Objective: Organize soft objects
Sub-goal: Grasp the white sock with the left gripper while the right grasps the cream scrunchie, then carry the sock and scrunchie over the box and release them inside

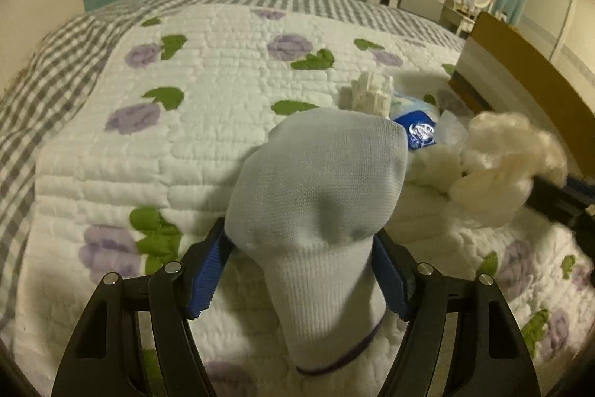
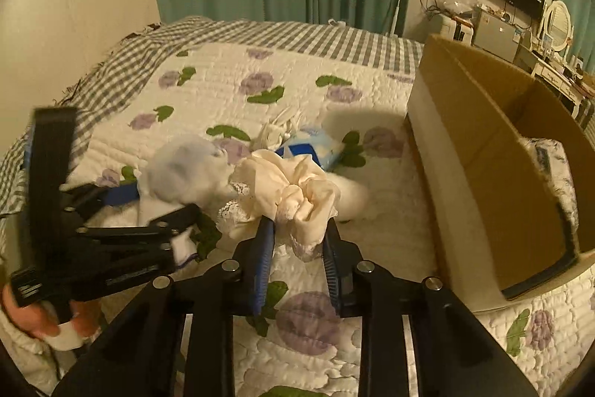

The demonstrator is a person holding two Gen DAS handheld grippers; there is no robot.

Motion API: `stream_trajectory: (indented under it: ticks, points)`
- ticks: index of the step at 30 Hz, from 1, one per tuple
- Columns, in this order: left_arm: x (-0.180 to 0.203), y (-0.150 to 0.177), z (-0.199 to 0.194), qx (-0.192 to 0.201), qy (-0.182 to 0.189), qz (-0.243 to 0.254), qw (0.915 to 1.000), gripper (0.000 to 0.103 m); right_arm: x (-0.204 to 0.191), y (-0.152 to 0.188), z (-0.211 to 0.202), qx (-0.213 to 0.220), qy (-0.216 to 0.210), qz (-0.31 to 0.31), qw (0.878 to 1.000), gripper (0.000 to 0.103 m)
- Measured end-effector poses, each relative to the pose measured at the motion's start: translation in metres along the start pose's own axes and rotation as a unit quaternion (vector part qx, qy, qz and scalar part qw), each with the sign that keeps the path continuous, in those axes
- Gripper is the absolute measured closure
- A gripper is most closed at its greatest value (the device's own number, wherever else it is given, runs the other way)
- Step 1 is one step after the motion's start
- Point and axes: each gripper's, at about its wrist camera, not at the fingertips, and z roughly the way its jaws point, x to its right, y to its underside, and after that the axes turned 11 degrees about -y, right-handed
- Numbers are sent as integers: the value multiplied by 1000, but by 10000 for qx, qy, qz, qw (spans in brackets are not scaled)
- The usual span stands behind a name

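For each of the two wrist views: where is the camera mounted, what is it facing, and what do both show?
Left wrist: sits behind the left claw, facing across the quilted bed; claw shut on a pale blue sock.
Right wrist: sits behind the right claw, facing the bed and cardboard box; claw shut on cream lace-trimmed fabric; the person's left hand shows.
Shared: sock, fabric, bed, blue packet.

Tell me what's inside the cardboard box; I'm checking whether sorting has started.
Inside the cardboard box, one white, dark-patterned soft item rests against the far end. The box floor is hidden behind the near wall.
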Motion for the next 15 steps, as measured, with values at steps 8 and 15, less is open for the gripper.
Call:
stream_trajectory:
  ticks: [8,15]
  points:
    - [12,6,-15,213,-61,381,9990,58,3,-11,-31,322,-192,-12,9993,90]
    - [11,9,-52,388,-90,256,9989,59,6,-13,-55,568,-381,-7,9977,92]
